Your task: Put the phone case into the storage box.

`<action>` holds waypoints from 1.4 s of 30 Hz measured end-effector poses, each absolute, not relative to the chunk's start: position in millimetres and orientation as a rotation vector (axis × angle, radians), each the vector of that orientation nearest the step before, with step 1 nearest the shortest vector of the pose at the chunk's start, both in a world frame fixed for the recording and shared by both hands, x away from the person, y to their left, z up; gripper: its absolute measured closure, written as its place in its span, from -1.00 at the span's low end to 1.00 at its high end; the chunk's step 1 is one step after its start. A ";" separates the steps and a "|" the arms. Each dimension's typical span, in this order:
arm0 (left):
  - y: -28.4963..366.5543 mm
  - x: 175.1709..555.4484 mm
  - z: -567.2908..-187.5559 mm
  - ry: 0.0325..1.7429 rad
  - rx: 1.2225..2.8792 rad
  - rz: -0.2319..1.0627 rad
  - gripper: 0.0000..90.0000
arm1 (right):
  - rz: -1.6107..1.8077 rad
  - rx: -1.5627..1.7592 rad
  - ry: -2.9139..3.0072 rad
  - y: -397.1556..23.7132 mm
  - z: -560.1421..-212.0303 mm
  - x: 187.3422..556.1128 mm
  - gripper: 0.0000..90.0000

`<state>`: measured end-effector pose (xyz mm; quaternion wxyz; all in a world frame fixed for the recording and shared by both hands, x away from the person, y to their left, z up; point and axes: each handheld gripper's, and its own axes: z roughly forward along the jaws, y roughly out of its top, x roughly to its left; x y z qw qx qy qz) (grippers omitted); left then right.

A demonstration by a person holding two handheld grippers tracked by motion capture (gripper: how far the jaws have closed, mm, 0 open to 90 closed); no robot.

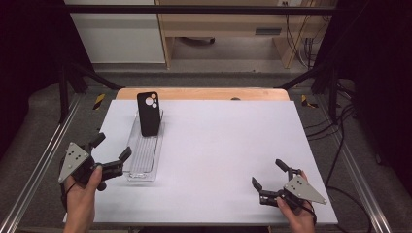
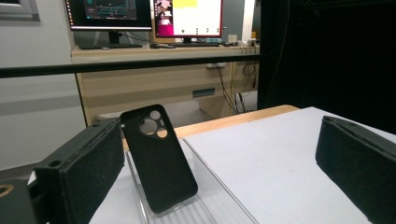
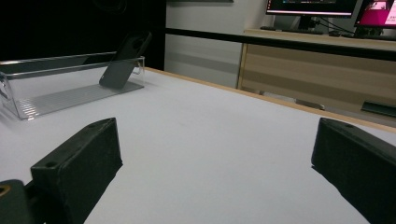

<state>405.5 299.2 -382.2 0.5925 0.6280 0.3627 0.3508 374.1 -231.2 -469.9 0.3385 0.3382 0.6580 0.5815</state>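
Left jaws: the left gripper (image 1: pixel 112 154) stands with its jaws wide apart, nothing between them, hovering at the near end of the clear tray (image 1: pixel 144 160).
Right jaws: the right gripper (image 1: pixel 270 174) has its jaws spread apart with nothing between them, low over bare counter (image 1: pixel 228 141) near the front right corner.
Phone case: the black phone case (image 1: pixel 148 114) stands tilted in the far end of the tray, lower edge on the ribbed floor, top leaning back against the far wall, camera cut-outs uppermost.
Tray: long, narrow and transparent, lying on the left part of the counter with its length running away from the person.
In the way: the tray's near wall and side walls lie between the left jaws and the case.
Surroundings: wooden desk (image 2: pixel 159 74) with monitors (image 2: pixel 187 18) beyond the counter; black frame bar across the front.
Hard to make out: in the right gripper view the case (image 3: pixel 125 60) is dark against a dark background, its outline indistinct.
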 end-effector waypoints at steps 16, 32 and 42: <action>305.2 397.8 -396.1 0.839 1.468 0.832 -0.98 | 1.513 0.881 1.714 -231.7 -469.9 374.3 -0.95; 309.4 393.9 -406.9 0.844 1.470 0.821 -0.98 | 1.514 0.883 1.711 -232.4 -469.8 374.4 -0.95; 310.1 393.3 -415.9 0.847 1.485 0.813 -0.98 | 1.513 0.883 1.711 -232.8 -469.8 374.5 -0.95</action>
